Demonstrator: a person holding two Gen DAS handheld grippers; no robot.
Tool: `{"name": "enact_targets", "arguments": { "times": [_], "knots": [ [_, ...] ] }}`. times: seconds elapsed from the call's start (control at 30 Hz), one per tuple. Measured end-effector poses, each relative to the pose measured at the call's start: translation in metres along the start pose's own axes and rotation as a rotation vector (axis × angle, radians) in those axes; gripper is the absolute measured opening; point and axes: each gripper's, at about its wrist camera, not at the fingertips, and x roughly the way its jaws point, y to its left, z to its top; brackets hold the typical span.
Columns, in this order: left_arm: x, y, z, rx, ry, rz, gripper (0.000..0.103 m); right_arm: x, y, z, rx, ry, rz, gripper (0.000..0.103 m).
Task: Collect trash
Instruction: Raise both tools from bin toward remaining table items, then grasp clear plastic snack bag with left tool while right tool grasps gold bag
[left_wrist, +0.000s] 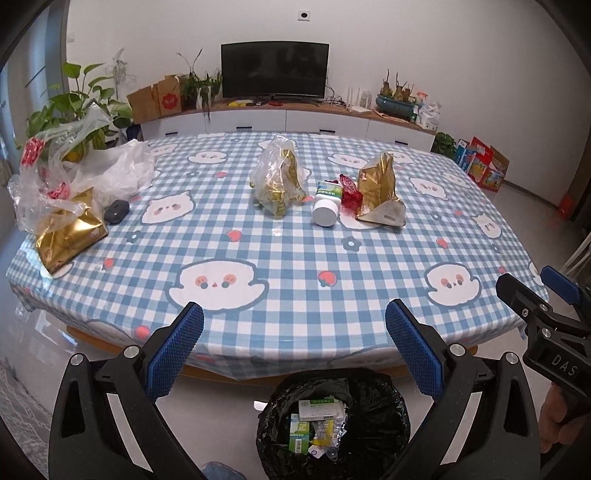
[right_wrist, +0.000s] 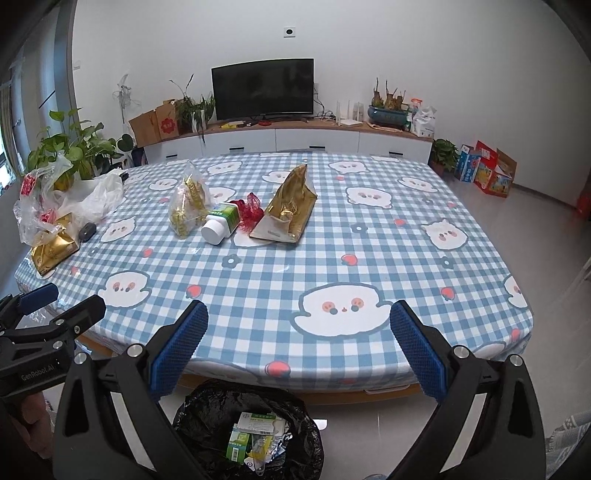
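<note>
On the checked tablecloth lie a clear bag of gold wrappers (left_wrist: 277, 181) (right_wrist: 189, 205), a white pill bottle (left_wrist: 326, 203) (right_wrist: 221, 222) on its side, a red crumpled wrapper (left_wrist: 350, 194) (right_wrist: 250, 211) and a gold foil pouch (left_wrist: 380, 188) (right_wrist: 290, 206). Another gold pouch (left_wrist: 68, 236) (right_wrist: 53, 249) rests at the left beside crumpled plastic bags (left_wrist: 77, 173) (right_wrist: 74, 199). A black-lined bin (left_wrist: 334, 417) (right_wrist: 247, 432) with small boxes stands on the floor below the table's near edge. My left gripper (left_wrist: 293, 347) and right gripper (right_wrist: 299, 345) both hang open above the bin, empty.
A dark computer mouse (left_wrist: 116, 211) (right_wrist: 88, 231) lies near the left bags. Potted plants (left_wrist: 74, 107) stand past the table's left corner. A TV (left_wrist: 275, 70) on a low cabinet lines the far wall. Coloured boxes (left_wrist: 480, 162) sit on the floor at right.
</note>
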Motion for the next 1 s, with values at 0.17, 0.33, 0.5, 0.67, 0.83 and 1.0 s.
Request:
{"name": "enact_targets", "arguments": {
  "times": [0.17, 0.33, 0.5, 0.67, 0.83, 1.0],
  "knots": [
    [0.011, 0.003, 0.011, -0.003, -0.007, 0.007, 0.097, 0.015, 0.001, 0.014, -0.001, -0.004, 0.001, 0.095],
    [0.026, 0.009, 0.025, -0.004, -0.008, 0.028, 0.097, 0.031, 0.005, 0.026, -0.008, 0.0, 0.007, 0.095],
    [0.044, 0.018, 0.043, -0.014, -0.006, 0.046, 0.097, 0.048, 0.01, 0.036, -0.026, 0.005, 0.004, 0.095],
    [0.06, 0.026, 0.06, -0.031, -0.001, 0.032, 0.097, 0.065, 0.013, 0.047, -0.029, 0.012, 0.002, 0.095],
    [0.075, 0.033, 0.074, -0.052, 0.006, 0.019, 0.097, 0.082, 0.015, 0.057, -0.029, 0.018, 0.004, 0.095],
    [0.095, 0.036, 0.086, -0.043, 0.003, 0.039, 0.097, 0.101, 0.016, 0.065, -0.029, 0.03, 0.0, 0.095]
  ]
}}
